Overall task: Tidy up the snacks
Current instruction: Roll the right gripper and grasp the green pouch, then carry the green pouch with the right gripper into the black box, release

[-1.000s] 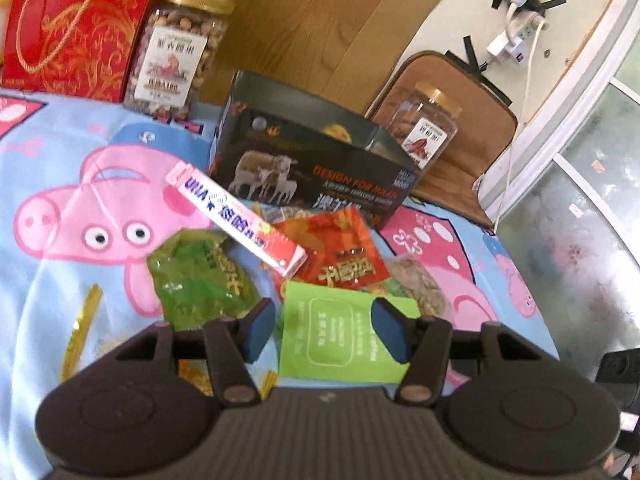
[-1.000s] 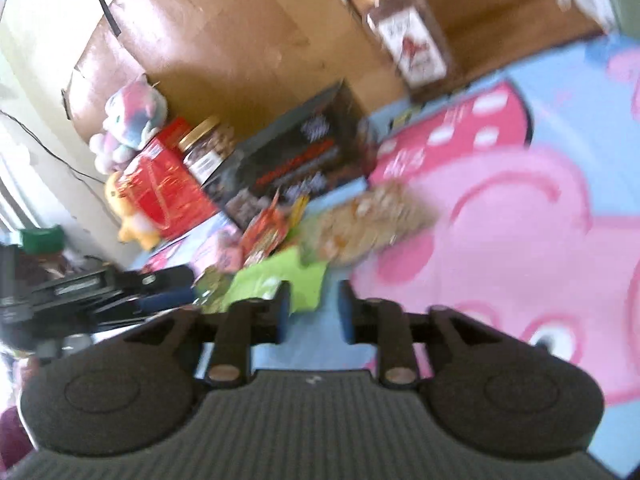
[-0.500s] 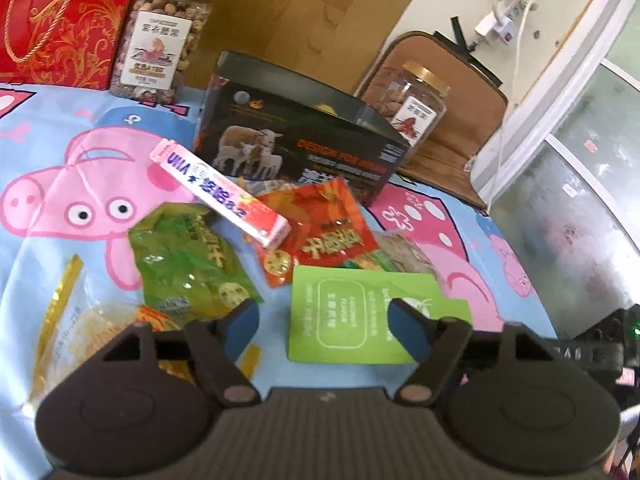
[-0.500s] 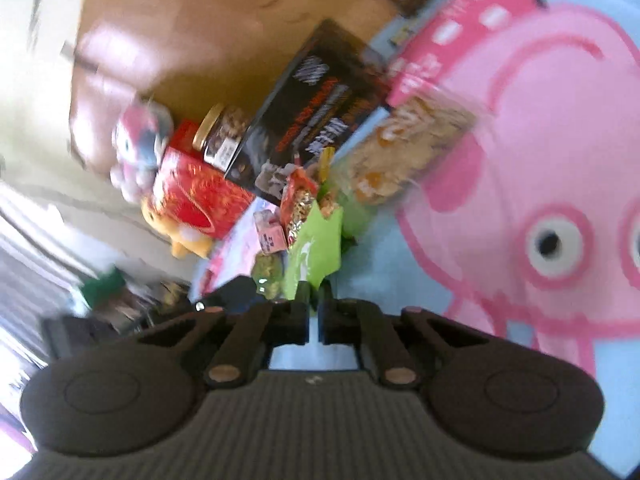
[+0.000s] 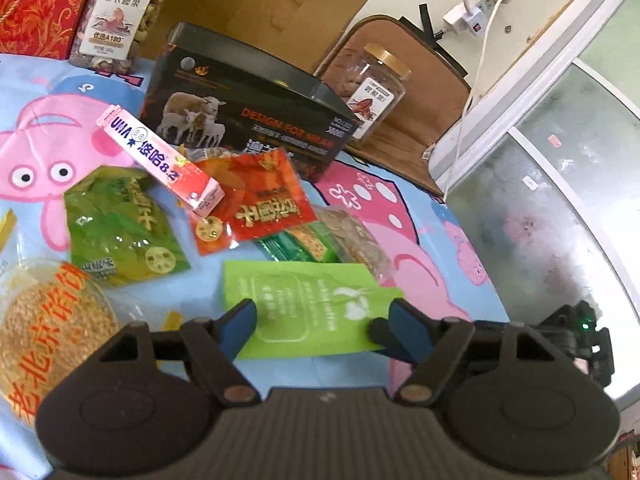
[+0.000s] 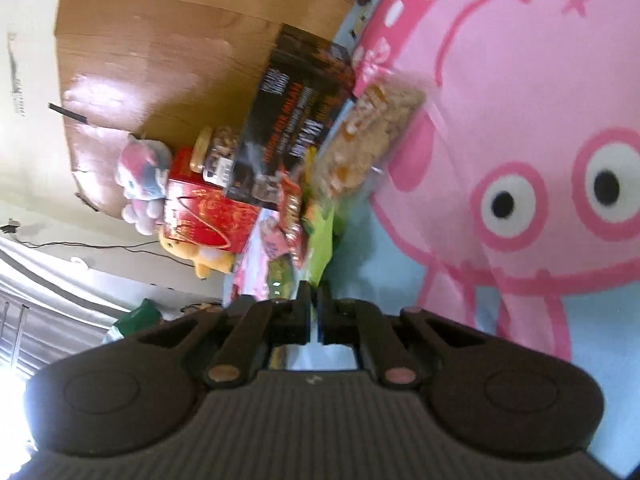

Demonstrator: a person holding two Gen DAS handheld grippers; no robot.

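A light green flat packet (image 5: 304,304) lies on the cartoon-pig cloth (image 5: 40,152), nearest to me among a heap of snacks. My left gripper (image 5: 320,320) is open and hangs low over it, one blue pad on each side, neither pressing it. My right gripper (image 6: 315,300) is rolled on its side with its jaws together. The packet (image 6: 322,236) runs edge-on right up to its tips, which pinch the packet's right edge. Behind the heap stands an open black box (image 5: 248,120) with sheep printed on it.
The heap holds a red packet (image 5: 264,204), a pink-and-white candy box (image 5: 160,156), a dark green packet (image 5: 120,224), a golden round snack (image 5: 48,320) and a clear seed pack (image 5: 356,236). Two nut jars (image 5: 120,12) (image 5: 372,84) and a red gift bag (image 5: 32,8) stand behind.
My left jaws have widened and drawn back to straddle the light green packet. The right gripper has rolled onto its side and its jaws have come together at the packet's edge.
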